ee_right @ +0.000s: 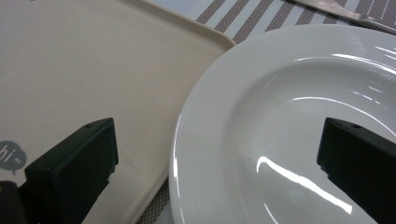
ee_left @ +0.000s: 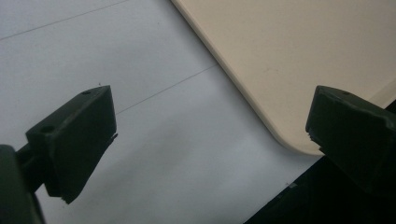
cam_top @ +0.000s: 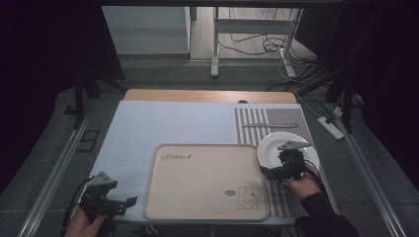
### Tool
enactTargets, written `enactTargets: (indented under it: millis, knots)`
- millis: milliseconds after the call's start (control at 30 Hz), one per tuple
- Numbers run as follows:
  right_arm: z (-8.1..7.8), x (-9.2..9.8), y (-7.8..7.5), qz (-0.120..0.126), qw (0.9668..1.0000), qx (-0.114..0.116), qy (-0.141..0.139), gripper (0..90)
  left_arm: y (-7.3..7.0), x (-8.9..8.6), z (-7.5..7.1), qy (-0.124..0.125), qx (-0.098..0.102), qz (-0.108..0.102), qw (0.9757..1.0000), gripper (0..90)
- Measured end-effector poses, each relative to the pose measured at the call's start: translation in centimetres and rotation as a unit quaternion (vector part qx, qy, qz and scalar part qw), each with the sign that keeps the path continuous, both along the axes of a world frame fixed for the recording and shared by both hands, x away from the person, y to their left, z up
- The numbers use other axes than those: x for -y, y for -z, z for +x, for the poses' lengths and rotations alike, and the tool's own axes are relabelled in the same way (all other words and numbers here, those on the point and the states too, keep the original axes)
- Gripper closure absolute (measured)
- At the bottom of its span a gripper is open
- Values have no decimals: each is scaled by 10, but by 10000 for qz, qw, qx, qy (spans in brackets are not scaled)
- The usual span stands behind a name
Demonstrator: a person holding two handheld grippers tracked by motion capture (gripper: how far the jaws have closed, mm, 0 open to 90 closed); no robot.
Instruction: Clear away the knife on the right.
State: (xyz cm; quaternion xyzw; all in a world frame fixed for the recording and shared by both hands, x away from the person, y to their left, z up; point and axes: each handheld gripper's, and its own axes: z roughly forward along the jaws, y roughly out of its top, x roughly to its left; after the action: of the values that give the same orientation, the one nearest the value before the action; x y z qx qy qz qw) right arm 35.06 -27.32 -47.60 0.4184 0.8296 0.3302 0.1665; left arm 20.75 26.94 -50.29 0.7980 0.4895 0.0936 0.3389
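Hovering with its jaws spread wide, the right gripper [cam_top: 273, 173] straddles the near-left rim of a white plate [cam_top: 274, 144], holding nothing. In the right gripper view, one black jaw hangs over the beige tray [ee_right: 93, 70] and the other over the plate's glossy well [ee_right: 299, 116], with the rim [ee_right: 187, 135] running between them.

Judging from this, the step in hand is taking hold of the plate by its edge. To do it well, the gripper should sink until one jaw is under the rim and the other over it, then close squarely across the rim, because a glazed lip may slide out of a shallow or slanted pinch. Lifting should be level.

The plate is round, so it has no long axis and points no particular way; it lies flat, face up. It rests on a striped placemat [cam_top: 295, 129], just right of the tray, its edge seeming to meet the tray's. Beyond the plate, a knife [cam_top: 270, 125] lies crosswise on the mat.

Farther off, the left gripper [cam_top: 127, 203] is also open and empty, resting low over the pale table cover [ee_left: 163, 140] just beside the tray's near-left corner [ee_left: 299, 144].
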Motion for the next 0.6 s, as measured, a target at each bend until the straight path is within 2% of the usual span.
enactTargets:
  millis: [100, 233, 333, 600]
  knots:
    - [5, -1, 0, 36, 10000, -57, 7, 0, 0, 0, 0, 7, 4, 20, 10000, 28]
    - [13, -2, 0, -54, 9999, -81, -82, 0, 0, 0, 0, 10, 7, 29, 10000, 28]
    - [20, -3, 1, 2, 9999, -106, -81, 0, 0, 0, 0, 9, 6, 42, 10000, 28]
    - [40, -12, 1, -102, 9998, -87, -135, 0, 0, 1, 0, 7, 7, 48, 10000, 28]
